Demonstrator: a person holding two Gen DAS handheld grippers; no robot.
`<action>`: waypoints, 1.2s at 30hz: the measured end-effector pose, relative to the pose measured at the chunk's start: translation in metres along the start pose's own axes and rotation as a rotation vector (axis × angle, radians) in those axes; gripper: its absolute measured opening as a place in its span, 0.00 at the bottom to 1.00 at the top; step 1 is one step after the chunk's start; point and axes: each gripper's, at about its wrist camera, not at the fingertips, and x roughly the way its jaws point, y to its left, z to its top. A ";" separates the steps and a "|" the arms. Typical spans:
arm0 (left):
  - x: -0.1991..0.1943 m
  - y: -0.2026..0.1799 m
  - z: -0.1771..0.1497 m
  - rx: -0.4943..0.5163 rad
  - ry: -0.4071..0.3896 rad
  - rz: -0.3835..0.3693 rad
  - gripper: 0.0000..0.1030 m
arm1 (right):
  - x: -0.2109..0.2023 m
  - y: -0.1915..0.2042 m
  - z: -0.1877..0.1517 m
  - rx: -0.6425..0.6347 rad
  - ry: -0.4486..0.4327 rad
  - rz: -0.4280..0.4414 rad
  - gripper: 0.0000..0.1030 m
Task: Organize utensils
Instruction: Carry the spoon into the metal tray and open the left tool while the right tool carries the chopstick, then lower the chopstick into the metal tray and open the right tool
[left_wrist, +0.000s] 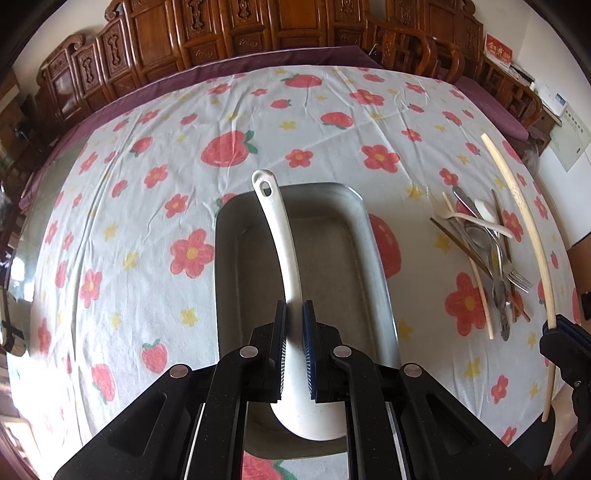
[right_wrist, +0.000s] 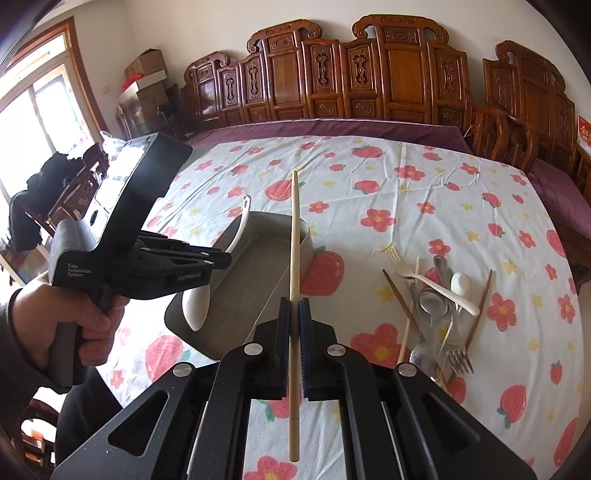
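Note:
My left gripper (left_wrist: 294, 314) is shut on a white rice spoon (left_wrist: 280, 236), held above the grey metal tray (left_wrist: 332, 195) with the handle pointing away. It also shows in the right wrist view (right_wrist: 221, 258), with the white rice spoon (right_wrist: 197, 304) over the tray (right_wrist: 236, 291). My right gripper (right_wrist: 294, 310) is shut on a pale bamboo chopstick (right_wrist: 294, 236), held above the cloth right of the tray. The chopstick (left_wrist: 524, 221) and right gripper (left_wrist: 556, 328) show at the right of the left wrist view. A pile of utensils (left_wrist: 484, 251) lies right of the tray.
The pile (right_wrist: 439, 306) holds metal spoons, forks, brown and pale chopsticks, and white plastic cutlery. The table has a strawberry-and-flower cloth (left_wrist: 147, 206). Carved wooden chairs (right_wrist: 369, 74) line the far edge. A person's hand (right_wrist: 74, 317) holds the left gripper.

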 end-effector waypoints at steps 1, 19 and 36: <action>0.001 0.001 -0.001 -0.002 0.002 -0.005 0.08 | 0.003 0.002 0.000 0.002 0.003 0.001 0.06; -0.033 0.033 -0.019 -0.005 -0.097 -0.051 0.07 | 0.036 0.028 0.014 0.017 0.032 0.008 0.06; -0.060 0.080 -0.046 -0.040 -0.171 -0.037 0.08 | 0.113 0.056 0.032 0.155 0.103 0.073 0.06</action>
